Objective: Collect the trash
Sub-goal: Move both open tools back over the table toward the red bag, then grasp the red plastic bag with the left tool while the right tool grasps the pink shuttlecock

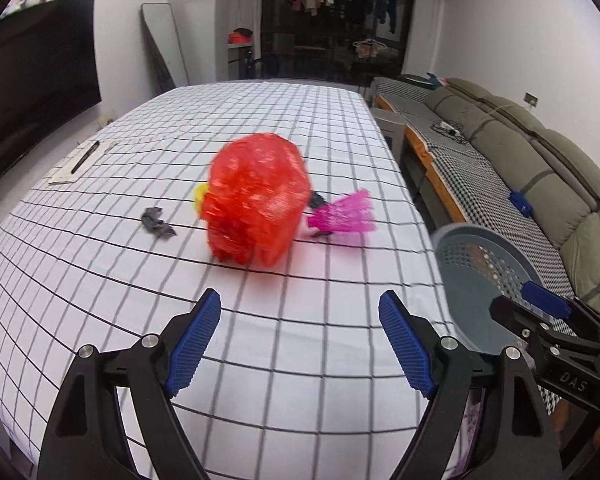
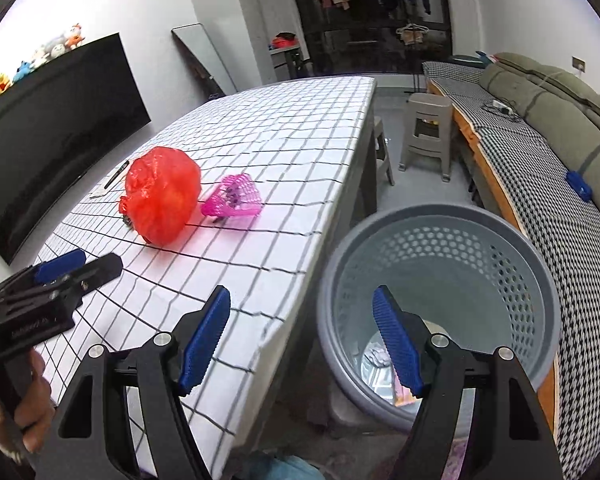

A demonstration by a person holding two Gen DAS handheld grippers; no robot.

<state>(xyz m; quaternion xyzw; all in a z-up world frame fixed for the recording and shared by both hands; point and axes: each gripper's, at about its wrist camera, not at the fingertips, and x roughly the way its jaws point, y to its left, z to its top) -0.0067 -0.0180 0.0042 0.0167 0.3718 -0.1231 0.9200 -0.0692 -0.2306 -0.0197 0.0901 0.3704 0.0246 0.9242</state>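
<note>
A crumpled red plastic bag (image 1: 256,198) lies on the checked tablecloth (image 1: 260,340); it also shows in the right wrist view (image 2: 162,194). A pink plastic wrapper (image 1: 344,214) lies right of it (image 2: 234,200). A dark scrap (image 1: 156,222) lies left of the bag, and something yellow (image 1: 199,196) peeks from behind it. My left gripper (image 1: 300,344) is open and empty, short of the bag. My right gripper (image 2: 302,340) is open and empty, over the table edge beside the grey perforated bin (image 2: 540,280), which holds some trash at the bottom.
A pen on paper (image 1: 82,158) lies at the table's left side. A grey stool (image 2: 426,136) stands on the floor beyond the bin. A sofa (image 2: 560,128) runs along the right. A dark TV screen (image 2: 52,128) is on the left wall.
</note>
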